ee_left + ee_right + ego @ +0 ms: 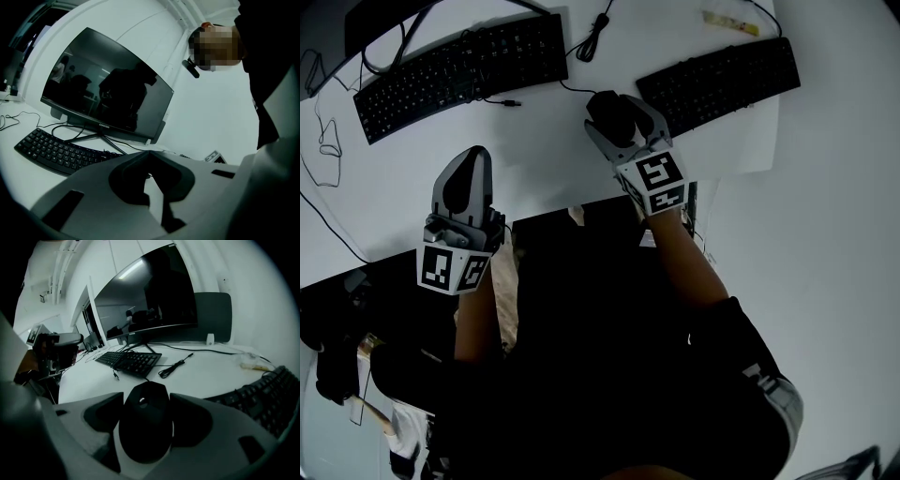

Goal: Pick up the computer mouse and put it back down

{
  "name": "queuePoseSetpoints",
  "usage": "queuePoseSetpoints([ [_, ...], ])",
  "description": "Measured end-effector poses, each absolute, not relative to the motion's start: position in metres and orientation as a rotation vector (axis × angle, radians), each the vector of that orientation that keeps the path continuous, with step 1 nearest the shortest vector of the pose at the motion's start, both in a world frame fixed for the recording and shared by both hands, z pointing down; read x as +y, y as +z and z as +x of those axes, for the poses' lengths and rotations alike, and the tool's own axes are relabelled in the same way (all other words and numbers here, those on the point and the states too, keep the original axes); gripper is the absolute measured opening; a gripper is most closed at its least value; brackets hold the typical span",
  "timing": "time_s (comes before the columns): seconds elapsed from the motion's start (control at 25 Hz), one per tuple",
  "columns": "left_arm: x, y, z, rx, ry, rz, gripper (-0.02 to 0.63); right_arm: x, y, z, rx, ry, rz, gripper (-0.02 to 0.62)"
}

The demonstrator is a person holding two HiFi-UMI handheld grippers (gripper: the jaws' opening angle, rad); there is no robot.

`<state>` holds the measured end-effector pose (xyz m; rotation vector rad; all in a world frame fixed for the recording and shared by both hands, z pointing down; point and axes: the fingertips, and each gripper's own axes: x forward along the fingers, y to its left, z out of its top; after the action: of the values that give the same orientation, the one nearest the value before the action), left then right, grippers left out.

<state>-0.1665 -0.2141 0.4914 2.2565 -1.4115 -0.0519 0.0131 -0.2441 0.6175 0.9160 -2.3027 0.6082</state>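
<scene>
mouse: black mouse [145, 427] on the white table [544, 164], between the two keyboards and near the table's front edge; in the head view [607, 111] it lies between the right gripper's jaws, its thin wire running off toward the left keyboard. i cannot tell whether it rests on the table or is lifted clear.
right gripper: the right gripper [146, 400] has its jaws closed on the mouse, one pad against each side, with the mouse's scroll-wheel end pointing away from the camera; in the head view [622, 117] it reaches over the table just left of the right keyboard.
left gripper: the left gripper [149, 154] has its jaws pressed together at the tips with nothing between them; in the head view [474, 157] it sits over bare table, well left of the mouse.
left keyboard: black [455, 70], at the table's far left, angled.
right keyboard: black [720, 80], just right of the mouse.
monitor: dark curved screen [108, 93] standing behind the left keyboard.
cable: coiled black cable [595, 42] lying between the keyboards, beyond the mouse.
</scene>
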Motion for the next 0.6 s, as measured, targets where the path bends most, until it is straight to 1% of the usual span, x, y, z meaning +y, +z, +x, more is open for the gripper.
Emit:
queuePoseSetpoints([
  [0.28,-0.217,0.508,-0.153,-1.331,-0.037,2.260,-0.005,-0.226,0.650,0.021,-2.205,0.662,0.911,0.296],
  [0.6,-0.207,0.525,-0.149,-1.302,-0.015,2.234,-0.005,-0.226,0.652,0.019,-2.185,0.671,0.940,0.296],
])
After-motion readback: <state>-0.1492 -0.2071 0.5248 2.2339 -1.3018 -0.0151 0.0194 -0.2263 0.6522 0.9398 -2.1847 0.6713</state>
